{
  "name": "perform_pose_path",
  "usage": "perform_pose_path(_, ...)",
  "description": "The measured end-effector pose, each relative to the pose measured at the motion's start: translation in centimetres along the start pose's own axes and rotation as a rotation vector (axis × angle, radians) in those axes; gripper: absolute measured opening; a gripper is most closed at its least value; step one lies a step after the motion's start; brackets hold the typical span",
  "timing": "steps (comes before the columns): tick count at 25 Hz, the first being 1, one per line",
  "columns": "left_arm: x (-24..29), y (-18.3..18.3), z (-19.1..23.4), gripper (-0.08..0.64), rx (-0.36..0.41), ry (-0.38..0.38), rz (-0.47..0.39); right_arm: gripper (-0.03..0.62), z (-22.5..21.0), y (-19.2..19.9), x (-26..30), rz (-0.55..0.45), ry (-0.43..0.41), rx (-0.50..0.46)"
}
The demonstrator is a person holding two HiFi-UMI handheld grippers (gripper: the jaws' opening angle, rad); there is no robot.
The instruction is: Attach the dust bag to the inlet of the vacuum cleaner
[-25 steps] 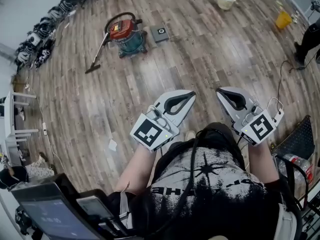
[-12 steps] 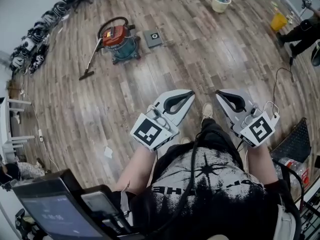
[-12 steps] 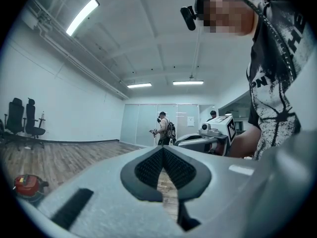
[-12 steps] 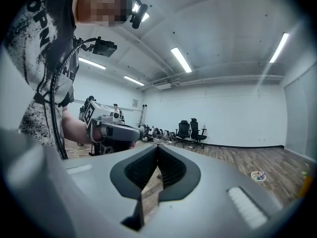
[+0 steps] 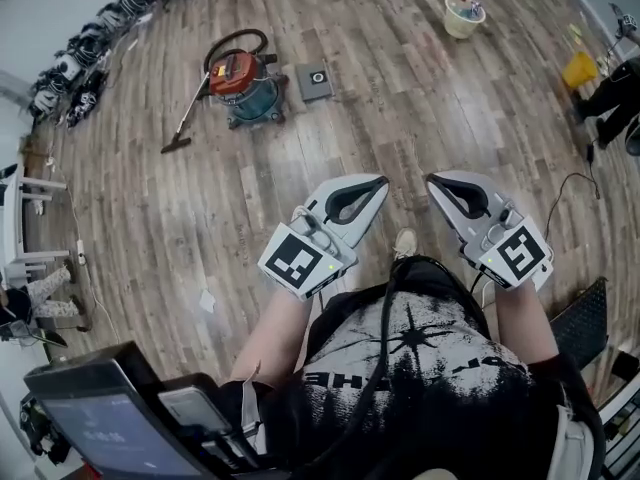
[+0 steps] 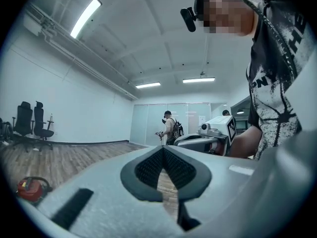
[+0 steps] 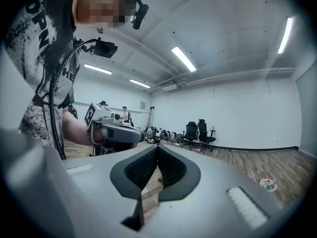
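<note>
The vacuum cleaner, with a red top, teal drum and black hose, stands far ahead on the wood floor. It shows small at the lower left of the left gripper view. Just right of it lies a flat grey square with a dark ring in its middle, apparently the dust bag. My left gripper and right gripper are held side by side in front of my chest, well short of both. Both point level, shut and empty. The closed jaws show in the left gripper view and the right gripper view.
The vacuum's wand runs left across the floor. A cream bucket and a yellow object sit far right. Another person is at the right edge. Office chairs and gear line the walls. A white table is at left.
I have walked on, carrying both shut grippers along in the same pose. A shoe now shows on the floor between them, and the floor scene has shifted slightly.
</note>
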State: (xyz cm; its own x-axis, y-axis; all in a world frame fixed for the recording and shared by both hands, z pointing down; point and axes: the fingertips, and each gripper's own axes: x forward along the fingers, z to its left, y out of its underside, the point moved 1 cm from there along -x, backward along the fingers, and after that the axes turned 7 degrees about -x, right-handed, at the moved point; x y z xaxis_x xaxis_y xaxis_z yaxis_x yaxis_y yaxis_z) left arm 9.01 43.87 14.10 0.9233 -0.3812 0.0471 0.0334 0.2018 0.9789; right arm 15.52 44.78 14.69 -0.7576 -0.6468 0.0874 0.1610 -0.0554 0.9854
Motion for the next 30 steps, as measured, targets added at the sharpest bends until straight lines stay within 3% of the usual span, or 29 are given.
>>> perform_pose_path(11,10.1,-0.5,3.5,0.000,0.001,-0.051,0.047,0.005,-10.5,2.2,-1.5,-0.013,-0.039,0.011)
perform_pose_path(18,14.8,-0.4,5.6,0.000,0.003,-0.046,0.050,0.005,-15.3,3.2,-1.4,-0.036,-0.053,0.015)
perform_pose_path(25,16.2,-0.2,6.8,0.000,-0.004,-0.053,0.058,0.003,-17.1,3.6,-1.0,-0.045,-0.062,0.027)
perform_pose_path(30,17.7,-1.1,10.4,0.000,0.036,-0.020,0.031,0.003,-19.1,4.0,2.2,-0.066,-0.077,0.027)
